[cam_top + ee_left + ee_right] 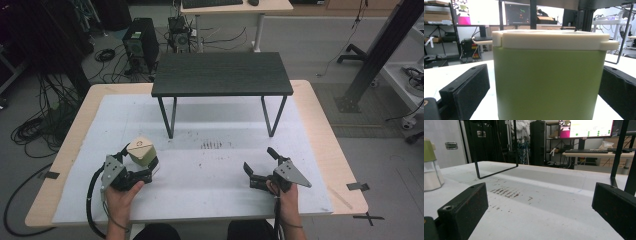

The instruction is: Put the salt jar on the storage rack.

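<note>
While right tongs point(260, 165) gape, left tongs point(142, 161) flank green box point(142, 151).

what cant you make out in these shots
- Box contents: the lid is on in the left gripper view.
- Whether the left tool touches the box: small in the high view; in its own view the box hides the contact.
- Markings on the lid: too small in the high view.
- Box in the right gripper view: cut off by the left edge.

Each black claw point(141, 169) carries a grey triangular plate and black cable.
</note>
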A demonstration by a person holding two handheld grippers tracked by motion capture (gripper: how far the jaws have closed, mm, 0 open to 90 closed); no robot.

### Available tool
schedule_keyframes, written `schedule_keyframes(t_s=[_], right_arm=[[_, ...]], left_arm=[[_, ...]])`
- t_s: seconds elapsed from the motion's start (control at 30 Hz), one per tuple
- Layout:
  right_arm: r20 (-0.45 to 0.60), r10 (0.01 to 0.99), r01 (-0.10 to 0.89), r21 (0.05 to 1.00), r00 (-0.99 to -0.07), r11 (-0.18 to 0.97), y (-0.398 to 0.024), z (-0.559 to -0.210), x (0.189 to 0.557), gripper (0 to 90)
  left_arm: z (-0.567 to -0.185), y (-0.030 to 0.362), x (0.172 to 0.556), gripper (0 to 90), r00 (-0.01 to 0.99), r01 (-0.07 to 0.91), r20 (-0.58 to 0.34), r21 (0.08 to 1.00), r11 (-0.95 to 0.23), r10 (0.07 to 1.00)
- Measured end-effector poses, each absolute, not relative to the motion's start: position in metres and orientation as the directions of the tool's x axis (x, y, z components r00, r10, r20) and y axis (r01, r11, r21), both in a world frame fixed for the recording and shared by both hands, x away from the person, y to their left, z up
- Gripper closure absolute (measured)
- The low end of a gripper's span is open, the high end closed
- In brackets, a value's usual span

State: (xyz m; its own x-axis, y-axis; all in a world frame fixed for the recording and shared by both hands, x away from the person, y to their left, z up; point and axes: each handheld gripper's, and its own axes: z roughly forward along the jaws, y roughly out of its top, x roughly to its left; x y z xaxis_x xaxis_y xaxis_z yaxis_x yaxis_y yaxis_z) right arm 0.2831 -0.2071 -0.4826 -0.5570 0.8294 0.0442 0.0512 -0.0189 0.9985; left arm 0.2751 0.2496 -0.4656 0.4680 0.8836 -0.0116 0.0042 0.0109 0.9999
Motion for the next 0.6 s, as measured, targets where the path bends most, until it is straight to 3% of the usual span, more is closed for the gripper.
schedule_keyframes(t_s=[0.6], right_arm=[[0.044, 0.829, 0.049, 0.999, -0.557, -0.02, -0.2072, -0.4826, 0.2831, 0.1]], left_arm=[[-0.4656, 0.2493, 0.2745, 3.8, 0.452, 0.002, -0.011, 1.0, 0.011, 0.892]])
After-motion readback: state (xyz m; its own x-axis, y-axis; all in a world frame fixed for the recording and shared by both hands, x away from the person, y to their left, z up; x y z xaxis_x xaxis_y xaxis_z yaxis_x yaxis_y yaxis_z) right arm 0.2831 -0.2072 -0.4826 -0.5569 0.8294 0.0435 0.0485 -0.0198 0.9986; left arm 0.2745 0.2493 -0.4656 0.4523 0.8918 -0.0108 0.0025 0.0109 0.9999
